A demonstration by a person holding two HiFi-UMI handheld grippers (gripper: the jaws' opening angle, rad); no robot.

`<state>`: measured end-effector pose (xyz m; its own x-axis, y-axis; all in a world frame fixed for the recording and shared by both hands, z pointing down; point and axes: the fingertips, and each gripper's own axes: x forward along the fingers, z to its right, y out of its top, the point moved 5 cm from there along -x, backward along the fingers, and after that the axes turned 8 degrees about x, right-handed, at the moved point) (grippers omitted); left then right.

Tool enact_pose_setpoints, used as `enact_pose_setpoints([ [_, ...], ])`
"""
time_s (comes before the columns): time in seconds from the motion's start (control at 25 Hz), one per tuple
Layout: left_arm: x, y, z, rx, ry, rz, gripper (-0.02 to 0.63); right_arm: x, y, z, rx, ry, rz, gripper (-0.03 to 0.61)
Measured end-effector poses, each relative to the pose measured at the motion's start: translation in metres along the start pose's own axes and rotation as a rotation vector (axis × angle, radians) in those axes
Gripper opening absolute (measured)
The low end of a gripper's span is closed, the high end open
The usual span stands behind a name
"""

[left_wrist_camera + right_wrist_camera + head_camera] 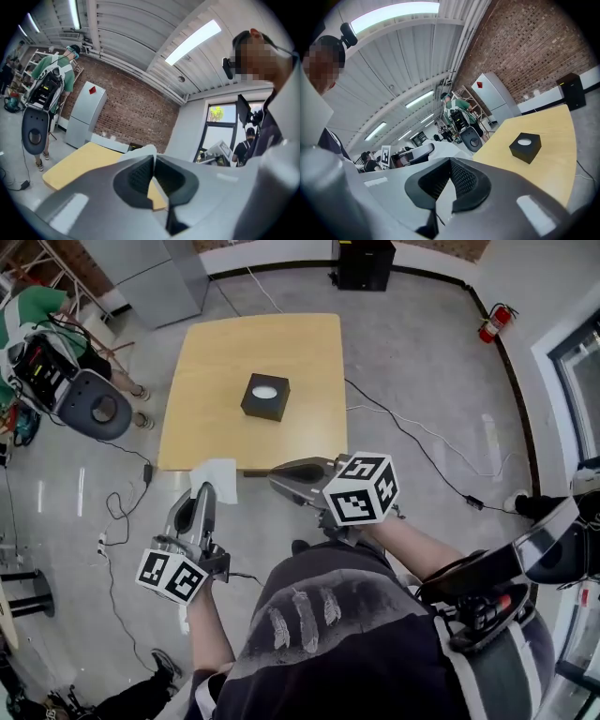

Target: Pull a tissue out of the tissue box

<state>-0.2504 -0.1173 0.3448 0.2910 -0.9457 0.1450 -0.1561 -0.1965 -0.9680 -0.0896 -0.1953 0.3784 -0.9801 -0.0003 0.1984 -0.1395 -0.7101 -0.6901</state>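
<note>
Tissue box [265, 397], black with a round opening, sits mid-table. The white tissue [214, 476] is already free of it, pinched in the left gripper's [206, 491] pressed-together jaws at seven o'clock from the box. The right gripper [279, 476] (empty, jaws together) hangs at six o'clock. To finish well, I judge, hold that pinch firm and carry the sheet clear of the wooden table [225, 381].

Grey hand-held grippers [208, 491] [278, 480], black-and-white marker cubes [361, 489], dark T-shirt [328, 643]
</note>
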Motion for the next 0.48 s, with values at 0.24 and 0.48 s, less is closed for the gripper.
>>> enact_pose_setpoints([
  [0.24,-0.035,-0.016,-0.006,-0.025,-0.086,0.009,0.002,0.004,-0.036,-0.024,0.025,-0.094,0.026,-0.002],
  [0.48,-0.053,-0.028,-0.021,-0.058,-0.103,0.034,0.002,0.014,-0.058,-0.039,0.045,-0.153,0.018,-0.002],
])
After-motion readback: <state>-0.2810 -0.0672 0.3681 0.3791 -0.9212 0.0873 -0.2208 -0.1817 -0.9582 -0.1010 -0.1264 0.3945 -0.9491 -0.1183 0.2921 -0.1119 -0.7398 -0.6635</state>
